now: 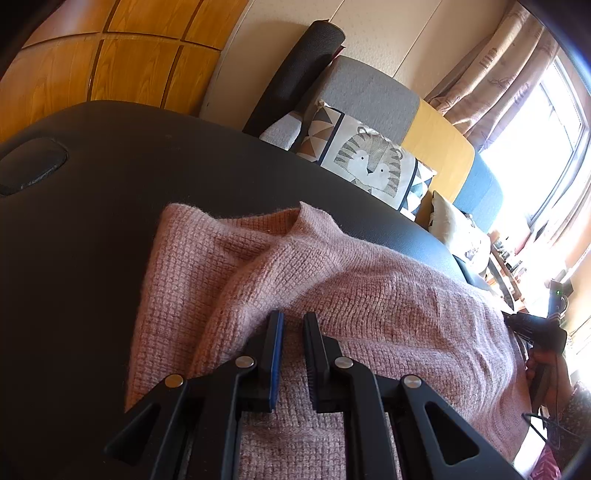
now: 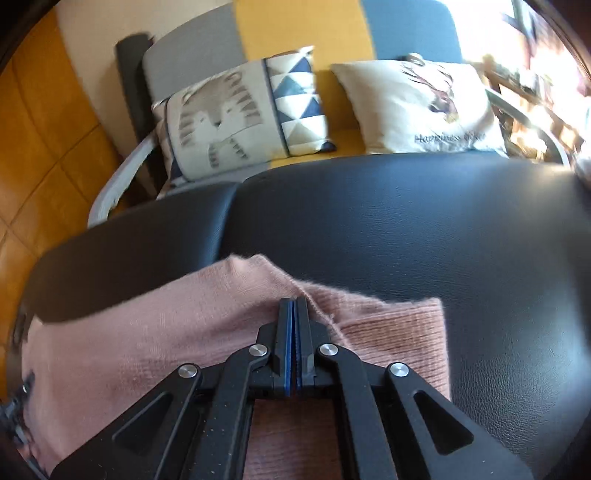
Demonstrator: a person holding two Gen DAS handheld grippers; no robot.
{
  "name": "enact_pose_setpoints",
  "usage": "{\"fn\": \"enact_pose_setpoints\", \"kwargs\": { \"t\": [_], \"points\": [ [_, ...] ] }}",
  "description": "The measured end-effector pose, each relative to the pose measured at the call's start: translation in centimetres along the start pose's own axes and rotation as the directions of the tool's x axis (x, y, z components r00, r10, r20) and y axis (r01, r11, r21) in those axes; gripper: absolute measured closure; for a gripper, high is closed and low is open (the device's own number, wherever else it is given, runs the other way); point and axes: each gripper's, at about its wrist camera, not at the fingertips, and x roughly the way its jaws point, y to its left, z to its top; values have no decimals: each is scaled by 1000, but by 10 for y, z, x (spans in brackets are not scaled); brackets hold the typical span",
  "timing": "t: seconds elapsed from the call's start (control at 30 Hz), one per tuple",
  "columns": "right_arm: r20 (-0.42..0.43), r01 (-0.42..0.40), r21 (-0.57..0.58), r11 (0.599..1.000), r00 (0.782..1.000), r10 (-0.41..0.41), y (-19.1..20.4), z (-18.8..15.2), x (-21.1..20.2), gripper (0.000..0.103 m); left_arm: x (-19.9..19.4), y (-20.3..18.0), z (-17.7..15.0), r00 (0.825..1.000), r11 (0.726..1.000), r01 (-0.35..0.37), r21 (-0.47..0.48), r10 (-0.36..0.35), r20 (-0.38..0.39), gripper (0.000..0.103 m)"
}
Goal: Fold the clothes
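Pinching pink sweater (image 1: pixel 369 295) fabric, left tongs (image 1: pixel 293 317) nearly closed; right tongs (image 2: pixel 294 301) closed empty

A black padded leather surface (image 2: pixel 406 229) fills the foreground. At twelve o'clock beyond it stands a grey, yellow and blue sofa (image 2: pixel 288 29) bearing a tiger-print cushion (image 1: pixel 373 162) and a cream cushion (image 2: pixel 417 107) (lettering possibly "Happiness"). Patterned curtains (image 1: pixel 491 74) hang at two o'clock.

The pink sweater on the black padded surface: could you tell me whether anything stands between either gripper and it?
Nothing visible does. The left gripper sits directly on the pink sweater, and the right gripper, jaws together, is at the knit's edge on the black padded surface.
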Motion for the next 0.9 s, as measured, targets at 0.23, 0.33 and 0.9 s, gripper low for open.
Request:
{"fn": "enact_pose_setpoints", "kwargs": {
  "t": [0.23, 0.33, 0.9],
  "points": [
    [36, -90, -33, 995, 995, 91, 33, -6, -37, 99, -1, 2, 0, 1000, 1000, 9, -5, -9, 0, 91],
    [41, -230, -124, 965, 971, 236, 66, -25, -65, 99, -2, 2, 1, 1000, 1000, 12, -6, -12, -1, 91],
    [50, -259, -135, 957, 962, 267, 87, -95, -50, 103, -5, 3, 10, 999, 998, 40, -55, -42, -30, 91]
  ]
}}
